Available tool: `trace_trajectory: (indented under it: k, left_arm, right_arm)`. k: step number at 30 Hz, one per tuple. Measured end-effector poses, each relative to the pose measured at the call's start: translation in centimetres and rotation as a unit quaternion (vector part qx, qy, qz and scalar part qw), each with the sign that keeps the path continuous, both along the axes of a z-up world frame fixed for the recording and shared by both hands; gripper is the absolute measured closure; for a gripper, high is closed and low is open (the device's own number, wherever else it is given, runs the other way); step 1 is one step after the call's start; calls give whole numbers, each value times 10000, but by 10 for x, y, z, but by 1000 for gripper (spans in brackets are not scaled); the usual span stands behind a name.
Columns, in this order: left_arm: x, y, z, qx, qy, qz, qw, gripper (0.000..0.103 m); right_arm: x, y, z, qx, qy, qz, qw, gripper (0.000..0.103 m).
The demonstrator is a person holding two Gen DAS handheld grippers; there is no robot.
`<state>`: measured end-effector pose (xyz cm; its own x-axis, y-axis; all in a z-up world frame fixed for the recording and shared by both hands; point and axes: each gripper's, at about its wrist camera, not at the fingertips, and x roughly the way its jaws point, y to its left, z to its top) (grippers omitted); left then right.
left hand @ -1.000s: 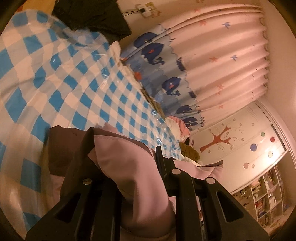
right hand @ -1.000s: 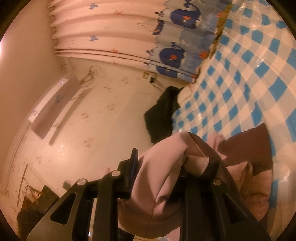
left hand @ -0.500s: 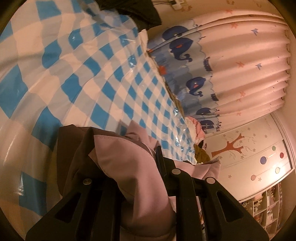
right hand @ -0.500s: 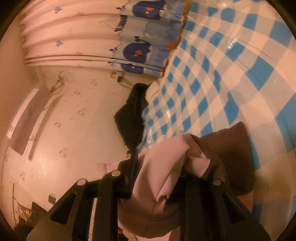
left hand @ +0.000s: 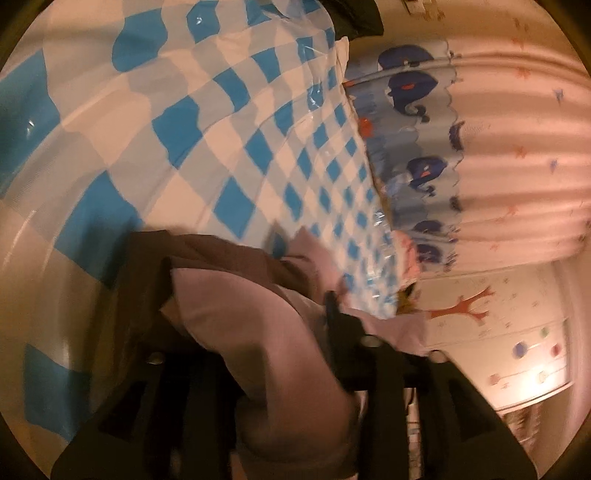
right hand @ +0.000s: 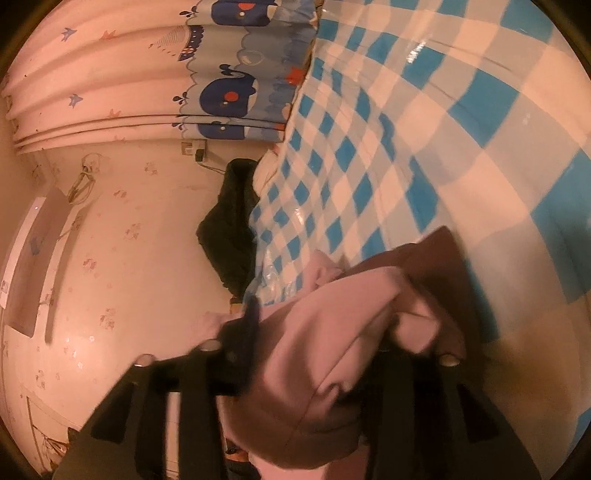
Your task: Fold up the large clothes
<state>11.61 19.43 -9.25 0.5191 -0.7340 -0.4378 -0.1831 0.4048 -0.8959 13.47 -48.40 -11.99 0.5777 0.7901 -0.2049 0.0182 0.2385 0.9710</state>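
A pink garment (left hand: 273, 332) with a dark brown panel (left hand: 221, 254) is bunched between the fingers of my left gripper (left hand: 251, 295), which is shut on it just above the blue-and-white checked table cover (left hand: 229, 122). My right gripper (right hand: 325, 321) is shut on another part of the same pink garment (right hand: 317, 354), whose brown part (right hand: 439, 258) hangs onto the checked cover (right hand: 424, 122). Cloth hides most of both inner jaws.
A dark cloth (right hand: 229, 225) hangs off the table's far corner, also seen in the left wrist view (left hand: 354, 18). A whale-print curtain (left hand: 461, 147) runs along the table's far edge. A wall with a tree sticker (left hand: 461, 306) stands beyond.
Both grippers, still holding the garment, have moved lower and forward over the checked cover; the table now fills more of each view and the brown part lies closer to it.
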Motion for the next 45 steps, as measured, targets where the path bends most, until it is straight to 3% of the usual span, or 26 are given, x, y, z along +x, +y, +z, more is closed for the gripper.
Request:
trace_trajectory:
  k: [3,9,11,14,17,18,19,21,23,24,28,32,34,39,43,45]
  left_arm:
    - [2,3,8,-370,76,169,9991,40]
    - [0,6,10,-635,348,697,9949,25]
    - [-2,7,15,-634,275,887,9937,21]
    - [-8,1,36,-294,-87,1015,9944,17]
    - [-9,-40,57,204,-702,249,9970,16]
    - [-10,-61,62,386,-925,-173,9948,16]
    - [-11,-88,66,786,-1119,-620,9887,16]
    - [-7,-122,64,1407,-1245,-1037,9767,16]
    - [8,-141,55,2032,-1133,-1143,9658,16]
    - [20,-146,47,2258,-974,-1143,9625,16]
    - [55,-136,23,2253,-512,-968,9681,16]
    - [77,-132,4,2434,-402,-876,9651,16]
    - [80,-134,-5,2530,-421,-890,9624,16]
    - [80,-144,-11,2915,-491,-978,9503,16]
    - [48,-127,26,2958,-603,-712,9507,16]
    - [25,-117,42,3067,-724,-607,9471,16]
  right_arm:
    - [2,2,12,84,-38,19,10000,32]
    - [-2,-2,26,109,-63,-169,9998,20]
    - [-6,5,39,-198,-253,-95,9994,20]
    - [-14,40,70,-1343,-756,250,9877,19]
    - [-18,95,93,-2832,-1245,711,9483,19]
    - [-17,118,97,-3513,-1374,839,9223,19]
    - [-15,131,95,-3972,-1392,873,9029,19]
    - [-5,157,83,-4727,-1344,895,8663,19]
    - [12,170,63,-5116,-1176,926,8461,19]
    - [22,172,54,-5203,-1054,948,8421,19]
    - [57,160,23,-5120,-574,973,8515,19]
    - [88,146,4,-4847,-263,962,8690,19]
    - [95,147,-2,-4790,-210,1006,8718,19]
    - [99,152,-8,-4864,-27,1212,8653,19]
    - [61,147,35,-5001,-483,1003,8588,19]
    - [32,146,54,-5296,-790,887,8399,18]
